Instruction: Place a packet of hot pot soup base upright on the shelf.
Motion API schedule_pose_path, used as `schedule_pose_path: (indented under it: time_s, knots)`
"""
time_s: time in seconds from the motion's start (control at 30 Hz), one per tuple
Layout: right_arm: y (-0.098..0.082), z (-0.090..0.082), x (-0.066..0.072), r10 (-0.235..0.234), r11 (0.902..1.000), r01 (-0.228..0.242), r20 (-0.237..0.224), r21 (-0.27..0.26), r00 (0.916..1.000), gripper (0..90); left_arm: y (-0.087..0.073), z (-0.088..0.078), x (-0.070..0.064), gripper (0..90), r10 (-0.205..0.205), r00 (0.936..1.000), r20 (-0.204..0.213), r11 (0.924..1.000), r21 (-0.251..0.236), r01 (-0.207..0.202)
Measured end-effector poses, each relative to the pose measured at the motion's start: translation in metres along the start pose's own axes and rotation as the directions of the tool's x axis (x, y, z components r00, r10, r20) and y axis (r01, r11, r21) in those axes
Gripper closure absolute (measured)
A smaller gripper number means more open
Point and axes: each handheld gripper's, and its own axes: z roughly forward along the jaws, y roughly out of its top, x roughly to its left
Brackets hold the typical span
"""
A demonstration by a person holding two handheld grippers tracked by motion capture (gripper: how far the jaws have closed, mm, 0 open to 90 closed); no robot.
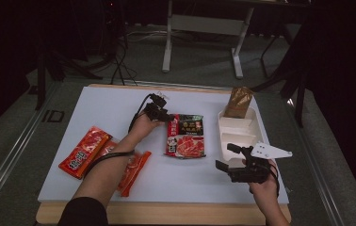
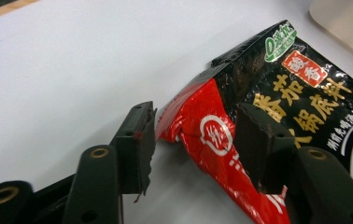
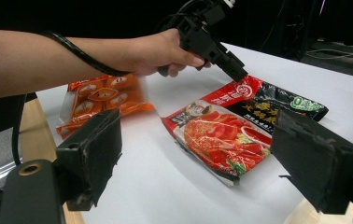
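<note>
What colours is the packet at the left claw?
Red and black packet, yellow lettering; clearest in the left gripper view.

High view looks down from afar — both gripper views sit close, sharing the soup-base packet [image 2: 277, 116].

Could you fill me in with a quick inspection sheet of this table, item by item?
Surface: white board on a wooden table.
Job's things: red and black soup packet flat mid-table; its corner lies between the left gripper's fingers, not pressed.
Clutter: white tray, brown pouch at its far end, orange snack packets.
Grippers: left open at the packet; right gripper open, near the tray.
Cables: black cable along the left forearm.
Surroundings: dark room, grey table legs behind.
</note>
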Motion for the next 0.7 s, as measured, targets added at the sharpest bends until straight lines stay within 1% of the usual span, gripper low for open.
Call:
schedule_pose_path:
  time_s: [0.07,0.13,0.2,0.3,0.37,0.43,0.47,0.5,0.57,0.63,0.7]
  knots:
    - [0.000,0.000,0.000,0.004,1.0000,-0.004,0.001,-0.001,1.0000,16.6,0.001,0.002,0.000,47.7,-0.001,1.0000,-0.002,1.0000,-0.001,0.001]
    - [0.000,-0.001,-0.001,0.007,1.0000,-0.007,0.000,-0.005,1.0000,16.6,0.001,0.008,0.001,47.7,-0.006,1.0000,0.007,1.0000,0.007,0.006]
    - [-0.001,-0.001,-0.001,0.007,1.0000,-0.007,0.001,-0.005,1.0000,16.6,0.001,0.012,0.002,46.4,0.001,1.0000,-0.003,0.9999,0.017,-0.001]
    - [-0.001,-0.001,-0.001,0.011,0.9999,-0.012,-0.002,-0.005,0.9999,16.6,0.000,0.016,0.004,46.4,-0.009,1.0000,-0.003,0.9997,0.025,0.009]
    - [-0.001,-0.001,-0.001,0.011,0.9999,-0.011,-0.002,-0.004,0.9999,16.6,-0.002,0.019,0.006,46.4,-0.019,0.9998,0.003,0.9994,0.030,0.019]
    - [-0.001,-0.001,-0.001,0.010,0.9999,-0.010,-0.002,-0.002,0.9999,16.6,-0.004,0.021,0.007,46.4,-0.028,0.9993,0.026,0.9989,0.037,0.027]
    - [-0.001,-0.001,-0.001,0.010,0.9999,-0.010,-0.002,-0.002,0.9999,16.6,-0.004,0.021,0.007,46.5,-0.028,0.9993,0.026,0.9989,0.037,0.027]
    - [-0.001,-0.001,-0.002,0.010,0.9999,-0.010,-0.003,-0.002,0.9999,16.6,-0.007,0.023,0.006,46.5,-0.030,0.9989,0.037,0.9985,0.047,0.028]
    - [-0.001,0.000,-0.002,0.011,0.9999,-0.011,-0.004,-0.001,0.9999,16.6,-0.006,0.023,0.007,52.1,-0.045,0.9973,0.058,0.9976,0.055,0.042]
    - [-0.001,0.001,-0.002,0.009,1.0000,-0.009,-0.004,0.002,1.0000,16.6,-0.006,0.024,0.006,56.3,-0.046,0.9966,0.069,0.9966,0.072,0.041]
    - [-0.002,0.001,-0.002,0.008,0.9999,-0.008,-0.006,0.007,1.0000,16.6,-0.005,0.024,0.006,60.2,-0.063,0.9946,0.083,0.9946,0.088,0.055]
